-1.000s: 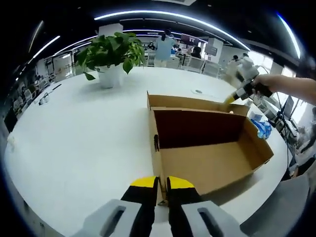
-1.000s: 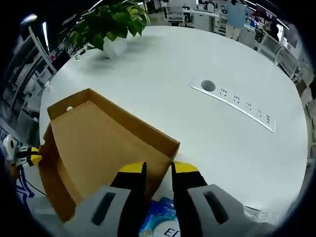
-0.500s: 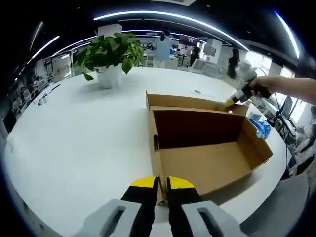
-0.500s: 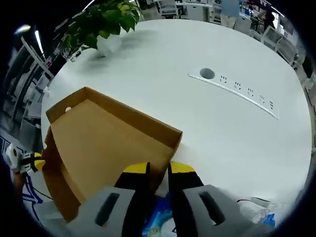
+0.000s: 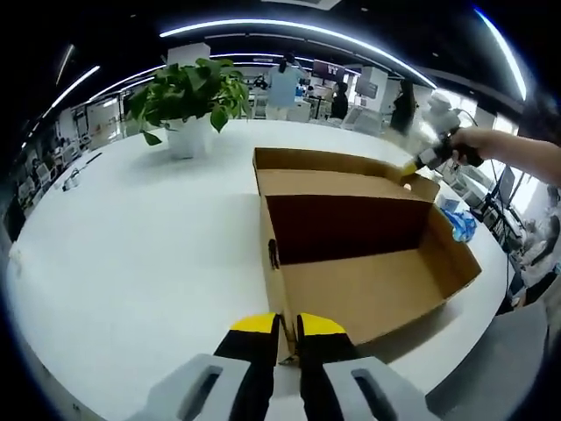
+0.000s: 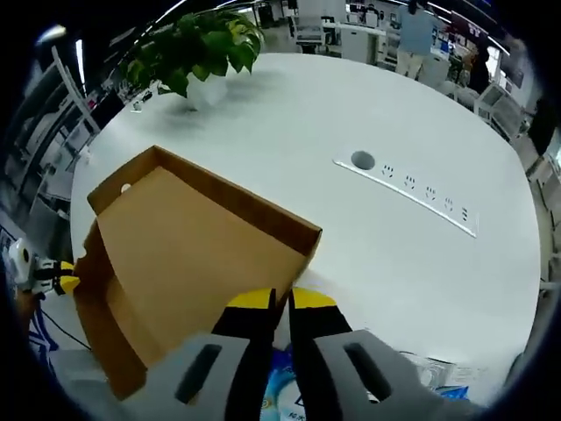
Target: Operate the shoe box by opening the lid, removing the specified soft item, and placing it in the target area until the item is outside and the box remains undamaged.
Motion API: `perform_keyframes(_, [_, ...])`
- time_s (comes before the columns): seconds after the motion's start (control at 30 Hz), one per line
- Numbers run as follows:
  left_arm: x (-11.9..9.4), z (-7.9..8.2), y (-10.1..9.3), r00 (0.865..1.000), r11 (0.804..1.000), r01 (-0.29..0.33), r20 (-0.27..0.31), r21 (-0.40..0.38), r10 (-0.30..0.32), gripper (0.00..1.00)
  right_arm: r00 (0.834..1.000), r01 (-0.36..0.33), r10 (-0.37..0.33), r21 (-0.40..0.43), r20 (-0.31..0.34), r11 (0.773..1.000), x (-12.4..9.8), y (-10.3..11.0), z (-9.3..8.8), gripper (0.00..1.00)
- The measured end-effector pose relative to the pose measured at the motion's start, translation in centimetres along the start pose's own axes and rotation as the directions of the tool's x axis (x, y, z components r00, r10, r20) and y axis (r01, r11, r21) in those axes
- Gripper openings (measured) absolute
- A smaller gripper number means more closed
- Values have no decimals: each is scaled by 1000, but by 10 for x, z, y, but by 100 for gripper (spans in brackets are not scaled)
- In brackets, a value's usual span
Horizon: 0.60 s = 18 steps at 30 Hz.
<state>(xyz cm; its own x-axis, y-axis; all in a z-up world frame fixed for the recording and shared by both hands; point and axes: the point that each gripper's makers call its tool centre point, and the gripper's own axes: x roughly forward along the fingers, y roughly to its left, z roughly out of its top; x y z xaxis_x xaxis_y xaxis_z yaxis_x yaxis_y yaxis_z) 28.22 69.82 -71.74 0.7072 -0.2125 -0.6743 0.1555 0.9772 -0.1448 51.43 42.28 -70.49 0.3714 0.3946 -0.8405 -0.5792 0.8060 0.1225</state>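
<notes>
Cardboard: one brown shoe box [image 5: 364, 254], plain corrugated board, rectangular, sitting on the white round table [image 5: 131, 254]; open, lid [image 6: 188, 254] swung up.
Box interior: bare cardboard floor and walls in the left gripper view; one small oval cutout in the near end wall.
Soft item: one blue-and-white plastic pack [image 6: 279, 399], glossy, just under my right jaws outside the box; in the left gripper view it lies beyond the box's far end [image 5: 463, 224].
Left gripper [image 5: 286, 326]: yellow tips, black pads, grey bodies; jaws pinching the near box wall edge.
Right gripper [image 6: 280, 303]: jaws nearly pressed together on the lid's free edge; whether they actually clamp it I cannot tell. Seen from the left gripper view it is at the far lid corner [image 5: 412, 169], my hand [image 5: 465, 147] behind it, forearm stretched out level.
Plant: one, green leafy, in a white pot [image 5: 186, 139].
Table fittings: one round port [image 6: 361, 160], one socket strip [image 6: 429, 196].
</notes>
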Motion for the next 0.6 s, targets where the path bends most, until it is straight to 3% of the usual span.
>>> perform_keyframes(0.4, [-1,0,-2,1000,1000,-4,8,-11,4,7,987,-6,10,-24,161,1000,-36,10,15,2])
perform_keyframes(0.6, [-1,0,-2,1000,1000,-3,8,-8,3,7,974,-5,14,-38,227,999,-59,20,8,2])
